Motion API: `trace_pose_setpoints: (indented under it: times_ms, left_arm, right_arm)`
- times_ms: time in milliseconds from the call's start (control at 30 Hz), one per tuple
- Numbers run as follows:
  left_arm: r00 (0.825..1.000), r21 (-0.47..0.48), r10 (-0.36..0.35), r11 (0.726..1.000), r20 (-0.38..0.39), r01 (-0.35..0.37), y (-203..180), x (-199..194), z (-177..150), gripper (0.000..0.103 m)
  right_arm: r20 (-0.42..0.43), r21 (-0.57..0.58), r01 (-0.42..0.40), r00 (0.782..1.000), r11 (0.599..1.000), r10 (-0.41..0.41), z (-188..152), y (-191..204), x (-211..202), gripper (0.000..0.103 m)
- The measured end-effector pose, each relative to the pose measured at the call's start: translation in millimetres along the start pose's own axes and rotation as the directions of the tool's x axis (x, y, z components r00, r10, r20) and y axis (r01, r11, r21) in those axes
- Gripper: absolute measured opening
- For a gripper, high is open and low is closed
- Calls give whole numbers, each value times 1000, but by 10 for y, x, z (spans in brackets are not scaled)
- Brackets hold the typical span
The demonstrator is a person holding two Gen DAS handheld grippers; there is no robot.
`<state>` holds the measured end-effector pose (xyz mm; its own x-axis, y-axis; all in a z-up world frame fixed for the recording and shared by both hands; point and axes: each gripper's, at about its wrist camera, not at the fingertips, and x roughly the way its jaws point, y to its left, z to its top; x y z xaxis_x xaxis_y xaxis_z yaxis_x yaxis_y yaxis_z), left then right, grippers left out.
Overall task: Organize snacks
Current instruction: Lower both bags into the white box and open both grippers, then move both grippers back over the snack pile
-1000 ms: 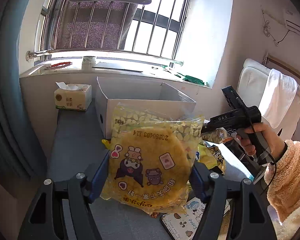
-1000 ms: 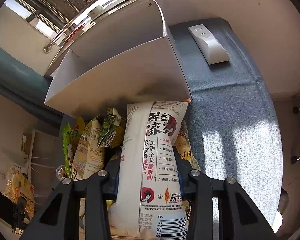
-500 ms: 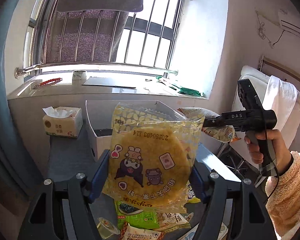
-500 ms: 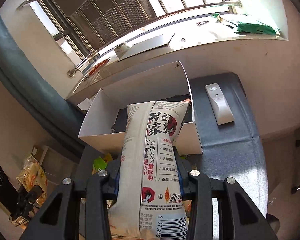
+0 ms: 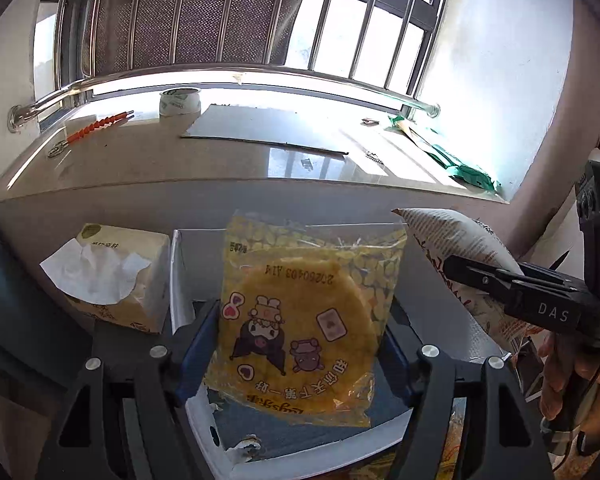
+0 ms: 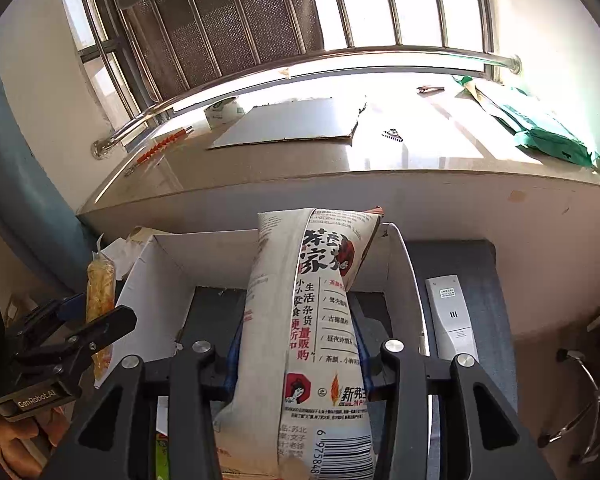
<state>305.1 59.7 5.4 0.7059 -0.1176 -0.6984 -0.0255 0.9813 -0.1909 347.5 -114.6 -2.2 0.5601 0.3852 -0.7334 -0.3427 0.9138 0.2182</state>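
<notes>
While the left claw (image 5: 300, 344) hangs over the near left part of the white box (image 6: 168, 280), the yellow cartoon packet (image 5: 304, 320) stands upright between its blue pads; its jaws have just been opening, though the pads look to be touching the packet's edges. To the right, the right claw (image 6: 296, 356) holds the tall white snack bag (image 6: 312, 320) over the box's right side, jaws likewise just opening, pads against the bag. Left of the box sits a tissue pack (image 5: 112, 276); right of it, on the grey bench (image 6: 488, 280), lies a white remote (image 6: 452, 316).
</notes>
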Motion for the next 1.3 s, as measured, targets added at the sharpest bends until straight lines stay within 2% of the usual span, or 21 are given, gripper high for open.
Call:
trace_pose_setpoints:
  times_ms: [33,67,100,167,267,367,433,533,633,733,833,933,1033,1167,1300]
  left_arm:
    - [1000,-5,16,1000,-22,-16,34,50,11,94]
    - [999,-13,20,1000,-30,-20,61,66,8,100]
    - [999,-24,15,1000,-32,-16,91,62,-7,103]
    - [1000,-35,13,999,-24,-14,131,-25,-63,103]
    - [999,-28,13,1000,40,-12,171,-250,-136,103]
    - [994,-15,12,1000,110,-10,193,-539,-198,103]
    - [988,0,-6,1000,152,6,192,-754,-267,103]
    - [985,30,-26,999,168,21,175,-1074,-429,103]
    - [986,59,-22,998,167,12,140,-1389,-689,103]
    - [978,66,-25,998,209,11,125,-1718,-1026,103]
    - [965,57,-56,997,255,43,118,-1988,-1419,103]
    - [962,38,-102,995,252,95,91,-2082,-1828,103]
    - [968,32,-99,995,232,94,42,-2065,-2222,103]
    - [982,41,-109,994,157,104,36,-1902,-2620,103]
    - [993,57,-89,995,80,84,134,-1713,-2799,103]
  right_arm:
    - [0,3,16,1000,1000,-16,25,-22,16,89]
    - [8,13,30,1000,999,-31,42,-54,13,101]
    - [32,25,20,999,999,-21,49,-83,-12,103]
    - [62,53,-19,998,998,15,40,-141,-105,103]
    - [104,80,-73,992,994,64,-3,-182,-278,103]
    - [207,70,-128,972,989,111,-82,-172,-515,103]
    - [216,28,-119,970,993,110,-149,-111,-654,103]
    - [210,-24,-136,968,990,138,-319,-15,-878,103]
    - [230,-83,-166,956,983,181,-586,101,-1154,103]
    - [265,-129,-169,944,977,198,-916,190,-1437,103]
    - [302,-162,-165,930,973,208,-1261,255,-1669,103]
    - [318,-165,-168,924,972,214,-1623,278,-1815,103]
    - [315,-158,-191,920,969,233,-2017,281,-1871,103]
    - [270,-93,-200,938,975,218,-2525,252,-1844,103]
    - [193,-107,-191,959,976,209,-2859,280,-1776,103]
